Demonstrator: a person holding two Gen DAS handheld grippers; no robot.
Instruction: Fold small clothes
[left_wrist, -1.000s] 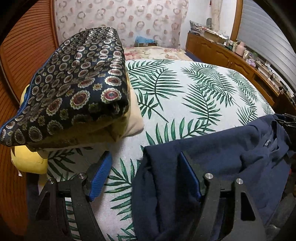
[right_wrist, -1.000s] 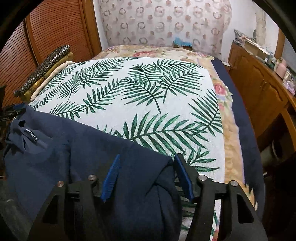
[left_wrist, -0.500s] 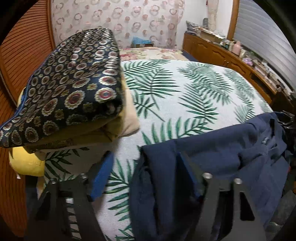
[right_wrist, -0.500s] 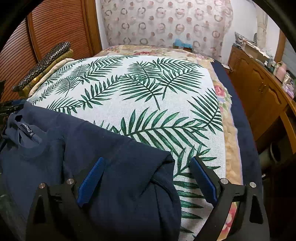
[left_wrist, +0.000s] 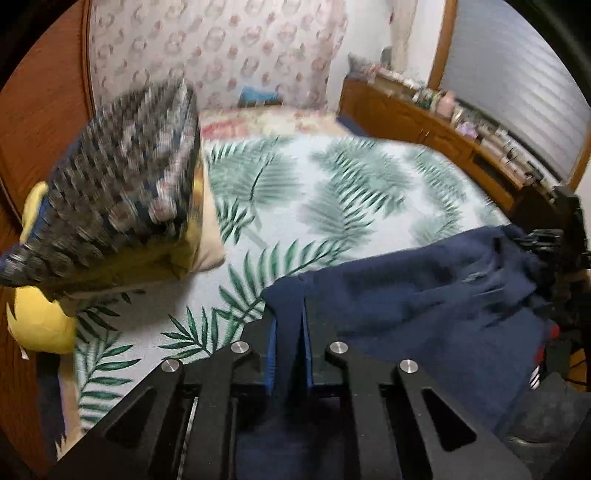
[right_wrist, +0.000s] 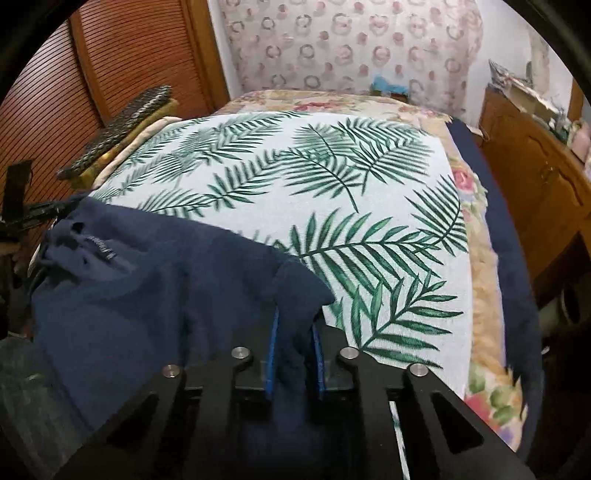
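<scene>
A dark blue shirt (right_wrist: 122, 306) lies bunched along the near edge of the bed (right_wrist: 369, 229), on a white cover printed with green palm leaves. Its neckline and label sit toward the near left corner in the right wrist view.

The left claw (left_wrist: 289, 328) has just been closing, and its blue pads now pinch a fold of the shirt (left_wrist: 424, 295) between them; a narrow ridge of cloth stands up in the gap. The right claw (right_wrist: 294, 325) has likewise just been closing and is clamped on another pinch of the same shirt, at the garment's end nearer the bed's right edge, where a small peak of cloth rises above the pads. Between the two claws the shirt is rumpled, not flat.

At the left edge of the bed lies a stack of folded cloths (left_wrist: 122, 177), a dark one with round patterns on top and yellow and cream layers below; it is blurred in the left wrist view. A yellow cushion (left_wrist: 37, 321) sits below that stack at the near left corner. A wooden cabinet (right_wrist: 532, 177) runs along the right side of the bed.
</scene>
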